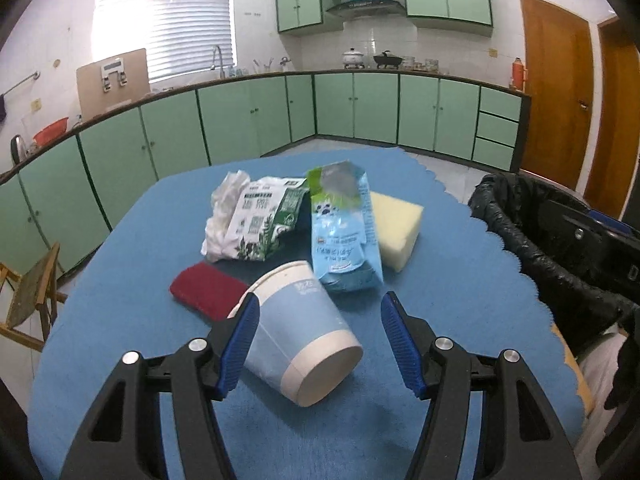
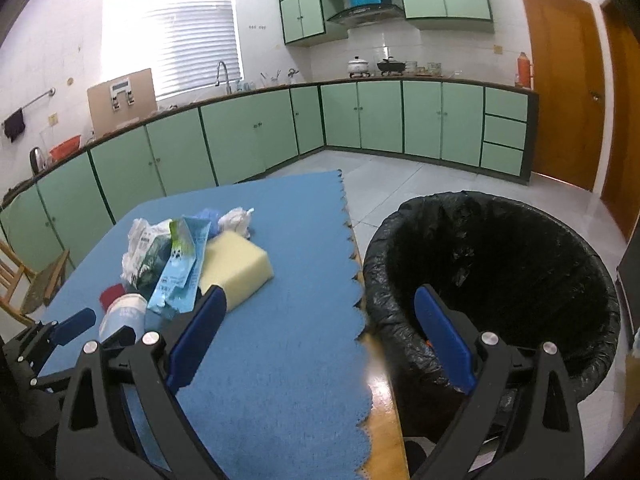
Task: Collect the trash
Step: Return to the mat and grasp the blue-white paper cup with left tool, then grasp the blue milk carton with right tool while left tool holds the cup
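Currently, left wrist view:
Left gripper [image 1: 320, 344]: jaws spread, released; the left pad sits at the cup's side, contact cannot be told.
Cup [image 1: 302, 340]: paper, blue and white, lying on its side between the jaws on the blue mat [image 1: 460, 280].
Blue pouch [image 1: 346, 236]: just behind the cup, leaning over the sponge [image 1: 398, 230].
Green-white wrapper [image 1: 266, 220]: left of the pouch, on crumpled tissue [image 1: 224, 216].
Red pad [image 1: 206, 290]: flat, left of the cup.
Bin [image 1: 532, 236]: black-lined, at the mat's right edge.

Right wrist view:
Right gripper [image 2: 320, 332]: jaws wide apart, nothing between them (straddling the mat edge and bin).
Bin [image 2: 492, 264]: beside the table, right of the mat [image 2: 280, 360].
Trash pile: far left of the mat; sponge [image 2: 236, 266] nearest.
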A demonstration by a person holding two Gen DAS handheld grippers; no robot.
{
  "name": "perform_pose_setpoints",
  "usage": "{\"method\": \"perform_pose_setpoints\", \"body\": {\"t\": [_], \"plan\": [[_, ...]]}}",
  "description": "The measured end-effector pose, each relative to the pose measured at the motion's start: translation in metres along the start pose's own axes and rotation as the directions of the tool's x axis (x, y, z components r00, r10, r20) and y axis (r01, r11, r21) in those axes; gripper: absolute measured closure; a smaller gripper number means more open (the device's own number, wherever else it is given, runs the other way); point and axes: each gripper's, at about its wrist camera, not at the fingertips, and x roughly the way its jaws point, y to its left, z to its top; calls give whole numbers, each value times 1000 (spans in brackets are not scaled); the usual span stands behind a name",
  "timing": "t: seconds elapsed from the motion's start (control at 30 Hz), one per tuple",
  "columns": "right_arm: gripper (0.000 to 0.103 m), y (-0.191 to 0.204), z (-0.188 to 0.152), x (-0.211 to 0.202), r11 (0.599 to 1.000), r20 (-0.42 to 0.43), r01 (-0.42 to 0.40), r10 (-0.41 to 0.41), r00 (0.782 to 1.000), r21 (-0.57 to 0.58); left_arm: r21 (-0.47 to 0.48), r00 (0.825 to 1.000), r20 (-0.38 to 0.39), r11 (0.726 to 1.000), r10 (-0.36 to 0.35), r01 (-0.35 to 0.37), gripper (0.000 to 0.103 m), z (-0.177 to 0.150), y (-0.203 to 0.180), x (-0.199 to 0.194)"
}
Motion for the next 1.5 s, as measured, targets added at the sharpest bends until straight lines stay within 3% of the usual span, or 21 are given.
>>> {"method": "perform_pose_setpoints", "body": {"t": [0.37,0.53,0.7,0.83,0.97,1.2,1.5], "plan": [[11,-7,-3,8,1000,-29,-5,6,1000,7,-30,994,-64,995,94,-96,36,-6,4,29],[11,5,-4,9,999,-35,-16,14,999,-39,-50,993,-85,995,87,-92,32,-8,14,31],[11,16,-4,8,996,-36,-27,24,999,-85,-115,993,-102,990,65,-76,36,-11,34,25],[11,23,-3,8,994,-36,-34,30,999,-102,-159,997,-81,987,1,-14,53,-10,44,18],[11,29,0,6,992,-31,-40,37,999,-116,-173,997,-79,985,-26,11,58,-7,45,16],[11,43,14,4,991,-9,-72,71,997,-112,-204,999,-19,979,-33,28,60,5,57,-4],[11,77,28,20,987,4,-116,118,993,-112,-232,999,25,973,24,-18,61,21,83,-5]]}}
